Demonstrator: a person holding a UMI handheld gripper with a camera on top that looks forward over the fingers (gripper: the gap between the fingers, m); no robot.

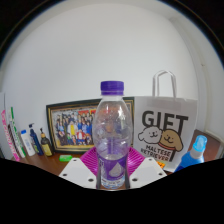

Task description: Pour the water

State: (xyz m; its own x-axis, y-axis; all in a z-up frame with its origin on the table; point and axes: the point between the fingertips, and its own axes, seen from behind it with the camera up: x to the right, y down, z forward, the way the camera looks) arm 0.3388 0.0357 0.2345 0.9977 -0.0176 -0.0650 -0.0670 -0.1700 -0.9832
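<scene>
A clear plastic water bottle (112,118) with a purple cap and a purple label stands upright between my fingers, its lower part filling the gap. My gripper (112,162) is shut on it, and the magenta pads (93,158) press against both of its sides. Water fills most of the bottle. The cap is on. Its base is hidden low between the fingers, so I cannot tell whether it rests on the table.
Behind the bottle a framed photo (70,125) leans against the white wall. A white gift bag (165,128) stands to the right, with a blue object (197,150) beside it. Several markers and small bottles (25,142) stand at the left on the wooden table (50,160).
</scene>
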